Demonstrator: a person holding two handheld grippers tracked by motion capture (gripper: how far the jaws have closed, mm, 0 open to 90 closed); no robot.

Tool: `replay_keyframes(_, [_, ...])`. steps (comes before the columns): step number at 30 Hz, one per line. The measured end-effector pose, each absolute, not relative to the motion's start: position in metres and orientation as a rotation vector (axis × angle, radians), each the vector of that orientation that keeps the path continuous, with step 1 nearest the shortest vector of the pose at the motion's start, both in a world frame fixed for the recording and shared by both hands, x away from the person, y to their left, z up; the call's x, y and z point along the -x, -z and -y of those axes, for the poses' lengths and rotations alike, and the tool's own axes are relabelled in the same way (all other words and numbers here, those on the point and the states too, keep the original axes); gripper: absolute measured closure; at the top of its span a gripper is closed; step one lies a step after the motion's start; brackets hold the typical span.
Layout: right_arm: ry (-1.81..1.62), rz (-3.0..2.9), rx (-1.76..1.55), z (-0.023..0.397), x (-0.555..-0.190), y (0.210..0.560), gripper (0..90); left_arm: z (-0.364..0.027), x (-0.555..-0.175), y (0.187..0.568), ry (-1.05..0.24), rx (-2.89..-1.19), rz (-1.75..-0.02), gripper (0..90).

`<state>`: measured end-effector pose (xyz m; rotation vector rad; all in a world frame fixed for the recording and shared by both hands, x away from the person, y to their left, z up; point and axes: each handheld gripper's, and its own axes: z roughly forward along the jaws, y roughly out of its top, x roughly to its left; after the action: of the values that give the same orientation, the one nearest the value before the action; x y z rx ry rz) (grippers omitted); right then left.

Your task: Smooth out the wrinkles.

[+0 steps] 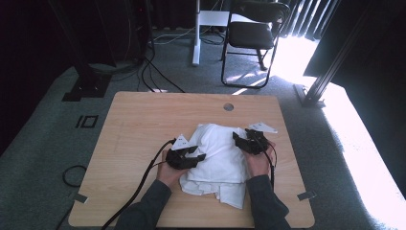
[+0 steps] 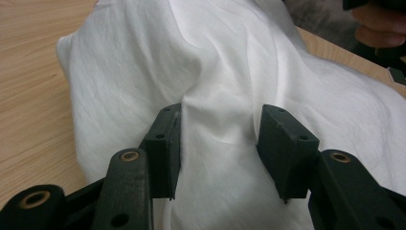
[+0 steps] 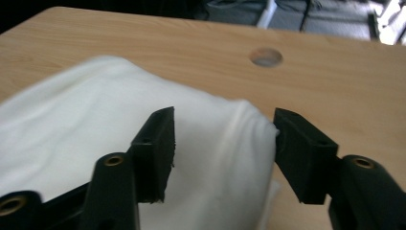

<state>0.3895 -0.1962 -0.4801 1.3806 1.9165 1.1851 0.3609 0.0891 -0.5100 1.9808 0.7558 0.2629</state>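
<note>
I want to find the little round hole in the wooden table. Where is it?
In the high view, the small round hole sits near the far edge of the light wooden table, right of centre, just beyond the crumpled white cloth.

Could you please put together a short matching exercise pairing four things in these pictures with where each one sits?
Things:
1. left hand-held gripper
2. right hand-held gripper
3. round hole
4. folding chair

Places:
A. on the carpet beyond the table
B. in the table top near its far edge
C. open over the right side of the white cloth
D. open over the left side of the white cloth

Pairs: 1-D, 2-C, 3-B, 4-A
</note>
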Motion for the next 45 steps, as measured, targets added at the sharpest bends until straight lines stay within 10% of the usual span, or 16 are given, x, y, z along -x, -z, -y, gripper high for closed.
replay_keyframes(18, [-0.937,-2.129,-1.324,0.174,-0.398,0.549,61.9,-0.069,-0.356,0.534,-0.258,-2.026,-0.783,53.0])
replay_keyframes(27, [-0.934,-1.997,-1.270,0.178,-0.360,0.506,33.5,-0.073,-0.351,0.536,-0.277,-1.993,-0.779,52.5])
replay_keyframes(37, [-0.970,-2.204,-1.176,0.177,-0.304,0.530,42.3,-0.083,-0.333,0.520,-0.313,-1.938,-0.764,48.7])
replay_keyframes(45, [-1.031,-2.273,-1.269,0.176,-0.330,0.547,42.5,-0.088,-0.315,0.527,-0.349,-1.999,-0.752,50.3])
